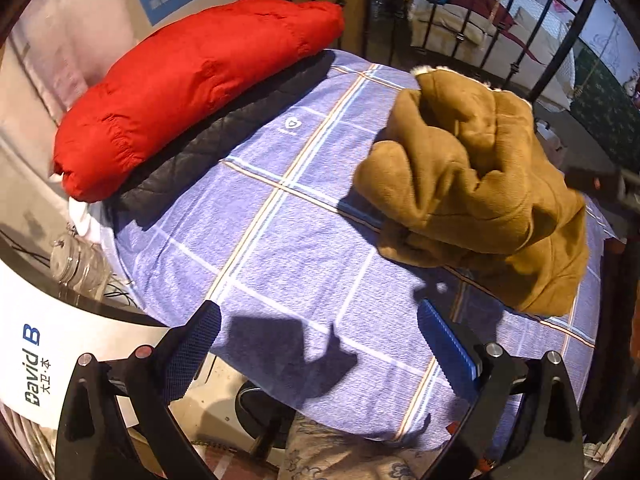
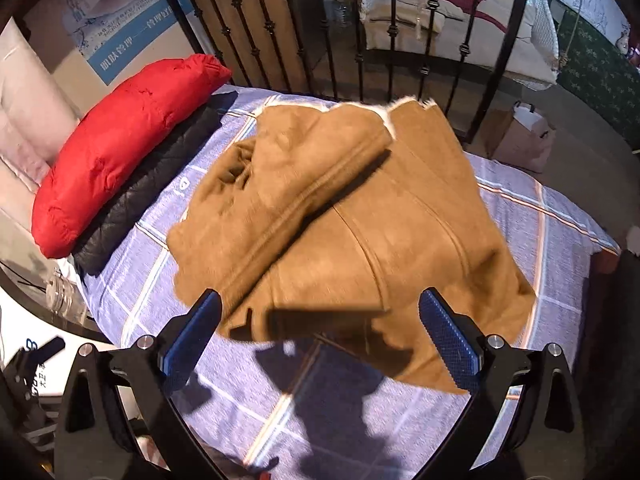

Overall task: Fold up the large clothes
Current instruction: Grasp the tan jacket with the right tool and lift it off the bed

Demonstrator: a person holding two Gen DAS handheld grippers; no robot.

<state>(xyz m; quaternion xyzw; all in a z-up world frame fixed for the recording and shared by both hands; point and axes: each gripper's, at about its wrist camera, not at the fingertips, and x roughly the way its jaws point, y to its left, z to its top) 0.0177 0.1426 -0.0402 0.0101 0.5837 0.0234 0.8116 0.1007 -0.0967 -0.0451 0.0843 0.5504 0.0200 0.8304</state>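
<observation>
A tan suede coat [image 2: 360, 220] with pale fleece lining lies bunched and partly folded on the purple checked bedsheet [image 2: 540, 240]. In the left wrist view the same coat [image 1: 480, 184] is a crumpled heap at the right. My right gripper [image 2: 320, 336] hovers open above the coat's near hem, with nothing between its blue pads. My left gripper [image 1: 320, 348] is open over bare bedsheet [image 1: 280, 240], left of and nearer than the coat.
A folded red puffer jacket [image 1: 192, 88] rests on a black quilted garment [image 1: 208, 148] at the bed's far left. A black iron bed rail [image 2: 340, 40] runs along the far edge. A glass jar [image 1: 76, 264] and a white sign [image 1: 44, 356] stand left of the bed.
</observation>
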